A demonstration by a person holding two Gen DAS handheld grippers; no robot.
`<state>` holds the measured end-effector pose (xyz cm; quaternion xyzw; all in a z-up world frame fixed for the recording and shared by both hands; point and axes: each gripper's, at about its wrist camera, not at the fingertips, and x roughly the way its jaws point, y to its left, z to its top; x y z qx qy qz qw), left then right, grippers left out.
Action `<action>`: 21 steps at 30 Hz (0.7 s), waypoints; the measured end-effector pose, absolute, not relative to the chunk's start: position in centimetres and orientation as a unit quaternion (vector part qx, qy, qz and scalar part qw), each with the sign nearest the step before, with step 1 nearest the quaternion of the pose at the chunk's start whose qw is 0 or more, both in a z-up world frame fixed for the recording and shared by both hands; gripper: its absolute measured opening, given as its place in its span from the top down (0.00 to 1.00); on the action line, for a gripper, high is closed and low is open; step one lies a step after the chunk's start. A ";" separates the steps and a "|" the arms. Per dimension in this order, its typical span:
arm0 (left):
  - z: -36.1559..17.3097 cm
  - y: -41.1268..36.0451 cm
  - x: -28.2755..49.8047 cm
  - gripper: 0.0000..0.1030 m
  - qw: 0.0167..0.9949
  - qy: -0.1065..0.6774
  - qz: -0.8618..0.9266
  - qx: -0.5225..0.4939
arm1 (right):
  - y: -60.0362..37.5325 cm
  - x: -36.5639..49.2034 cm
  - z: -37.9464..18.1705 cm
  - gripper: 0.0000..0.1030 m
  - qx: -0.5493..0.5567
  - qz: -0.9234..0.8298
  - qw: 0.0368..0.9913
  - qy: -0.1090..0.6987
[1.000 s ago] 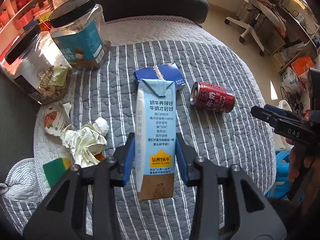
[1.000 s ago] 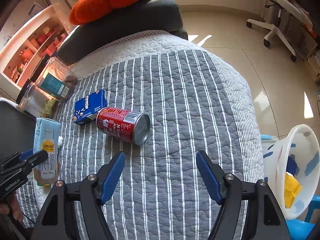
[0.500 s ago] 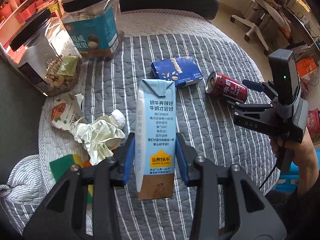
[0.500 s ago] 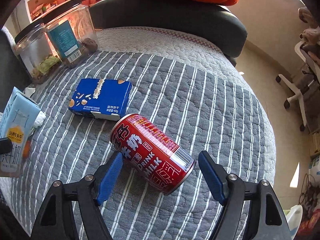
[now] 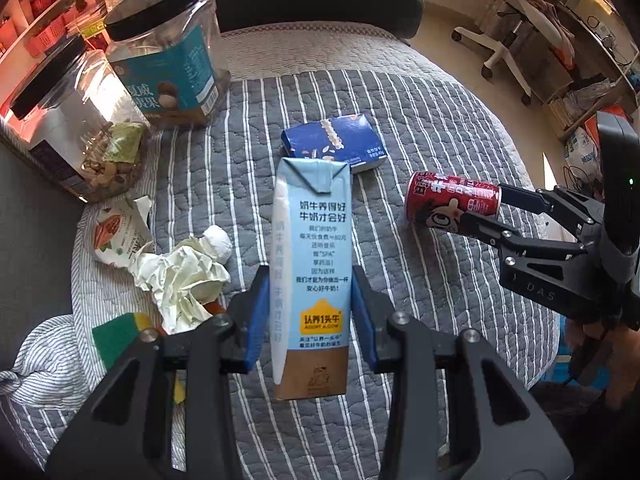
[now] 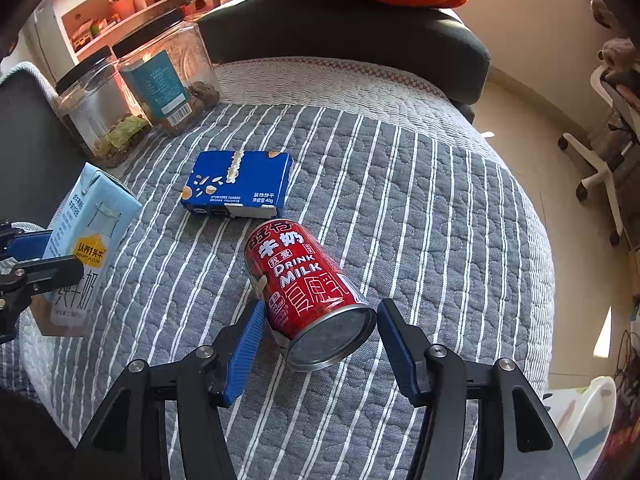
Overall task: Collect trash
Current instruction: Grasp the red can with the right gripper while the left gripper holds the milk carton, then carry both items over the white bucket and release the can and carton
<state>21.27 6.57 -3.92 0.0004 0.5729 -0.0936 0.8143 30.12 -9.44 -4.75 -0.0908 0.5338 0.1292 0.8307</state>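
My left gripper [image 5: 310, 278] is shut on a tall light-blue milk carton [image 5: 312, 240], its blue pads pressing both sides; the carton stands upright over the striped grey quilt [image 5: 420, 120]. A red milk-drink can [image 6: 298, 276] lies on its side on the quilt, its metal base towards me. My right gripper [image 6: 322, 310] straddles that end of the can and its jaws are closing, the pads just short of the can's sides. In the left wrist view the can [image 5: 452, 198] lies at the right, between the right gripper's fingers.
A blue biscuit box [image 5: 334, 148] lies behind the carton. Crumpled paper [image 5: 184, 276], a torn snack wrapper [image 5: 116, 236] and a green-yellow piece [image 5: 116, 336] lie at the left. Two clear jars [image 5: 168, 68] stand at the back left. A white bin [image 6: 588, 412] sits on the floor at the right.
My right gripper came in over the red can, rolled, and narrowed its jaws around the can's end. The left gripper kept its hold on the carton and barely moved.
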 end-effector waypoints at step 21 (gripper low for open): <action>-2.5 -3.6 20.4 0.61 0.821 0.547 -0.157 0.045 | -23.6 21.1 1.8 0.44 -0.013 -0.006 0.849 0.528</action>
